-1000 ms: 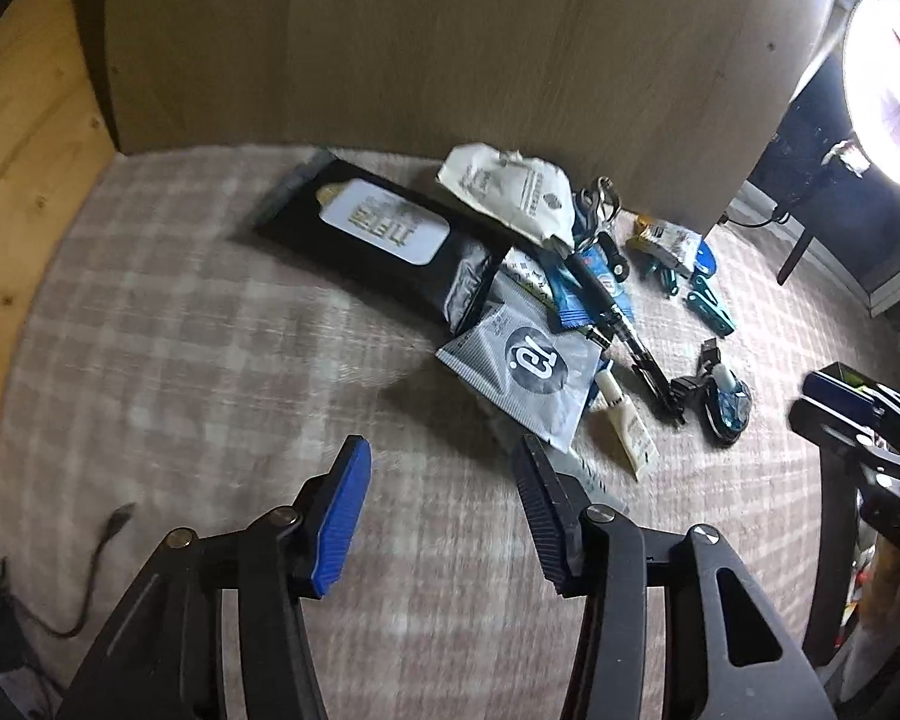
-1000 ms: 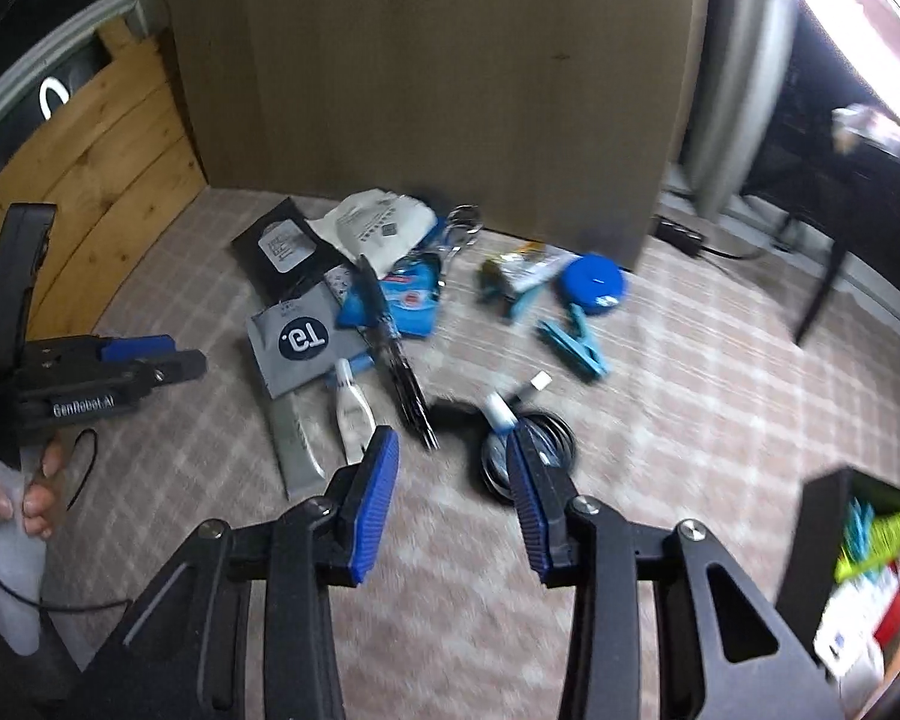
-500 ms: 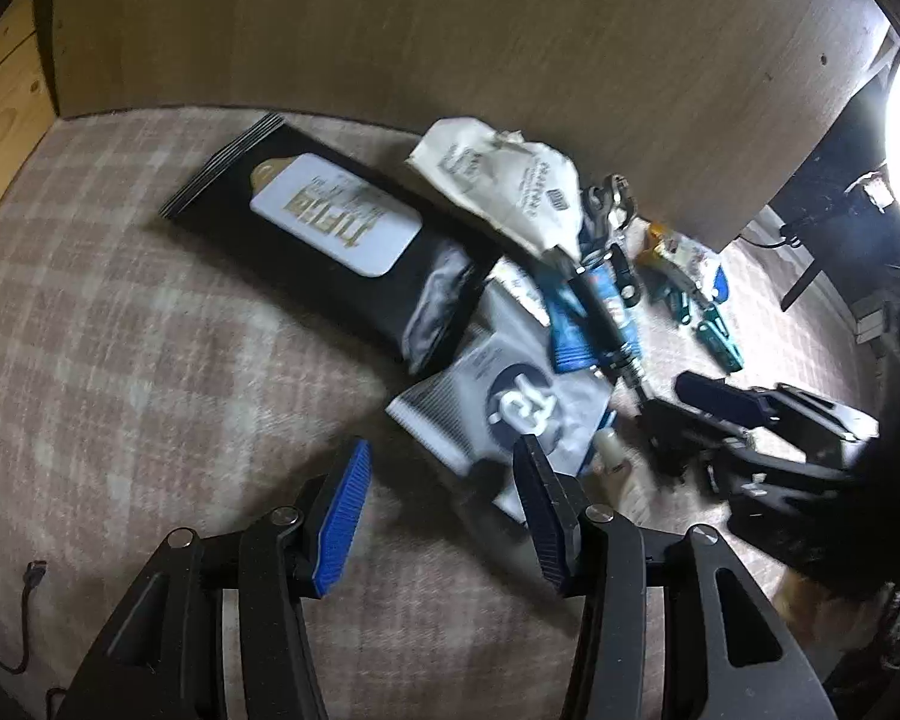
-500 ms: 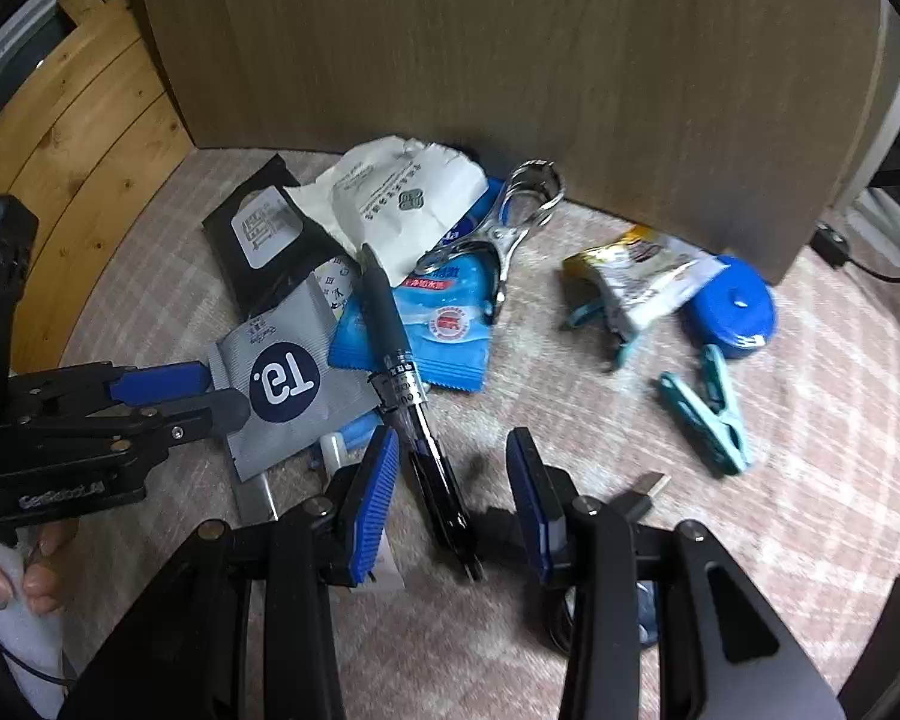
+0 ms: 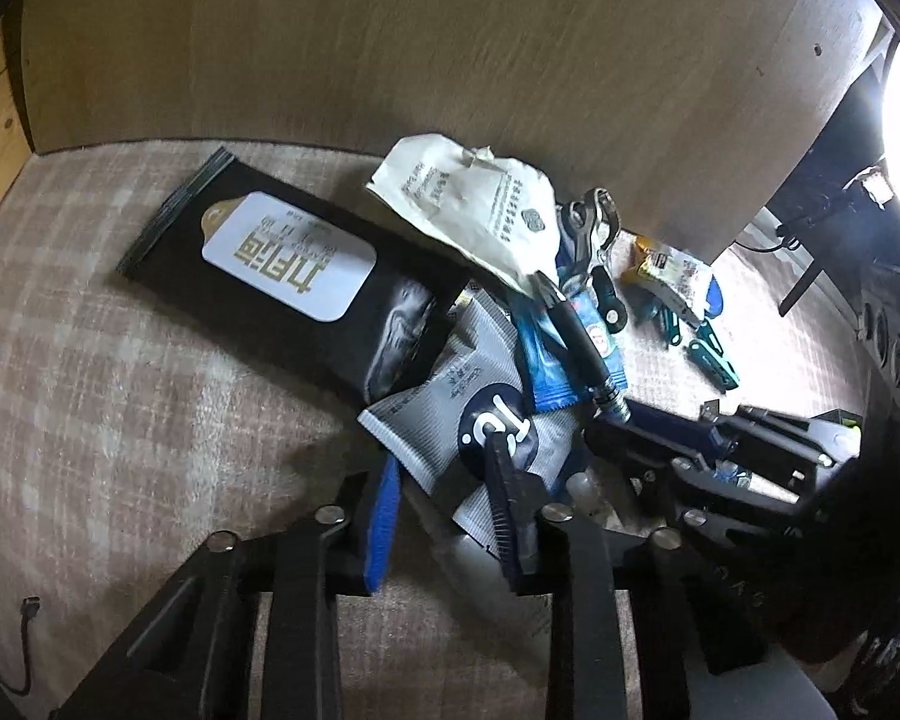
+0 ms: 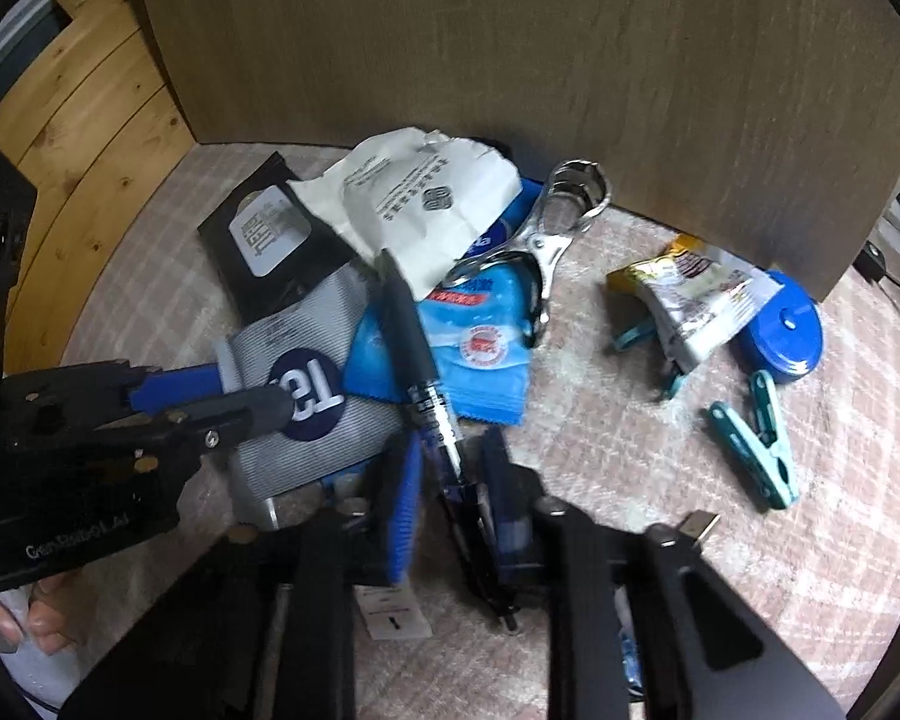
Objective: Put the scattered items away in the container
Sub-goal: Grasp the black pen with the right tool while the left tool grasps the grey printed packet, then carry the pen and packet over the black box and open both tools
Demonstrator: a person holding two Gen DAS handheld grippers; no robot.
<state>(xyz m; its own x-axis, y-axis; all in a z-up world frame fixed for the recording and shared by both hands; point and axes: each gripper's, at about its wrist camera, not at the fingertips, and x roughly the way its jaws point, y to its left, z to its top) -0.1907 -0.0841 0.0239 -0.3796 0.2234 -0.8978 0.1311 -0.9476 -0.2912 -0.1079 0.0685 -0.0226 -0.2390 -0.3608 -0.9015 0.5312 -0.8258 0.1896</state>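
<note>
Nearest the right wrist camera, the right gripper (image 6: pixel 447 480) points steeply down at a checked beige cloth surface (image 6: pixel 630 468). Its jaws are closing around a black marker pen with a clear barrel (image 6: pixel 420 378), which lies between the blue pads; whether the pads already press on it cannot be told.

To its left, the left gripper (image 5: pixel 444 498), gripped by a hand (image 6: pixel 36 624), is closing its jaws over the near corner of a grey striped sachet with a dark blue round logo (image 5: pixel 486 414). One finger rests on the logo, the other sits beside the sachet's edge.

Just beyond the sachet lie a blue foil packet (image 6: pixel 480 354) under the pen, a flat black wipes pack with a white label (image 5: pixel 294 276), a crumpled white paper bag (image 6: pixel 414 198) and a silver metal clip (image 6: pixel 546 234). Towards the right edge lie a teal clothes peg (image 6: pixel 756 444), a snack wrapper (image 6: pixel 696 300) and a round blue tape measure (image 6: pixel 786 330). A brown board (image 6: pixel 540 36) stands along the far edge.
</note>
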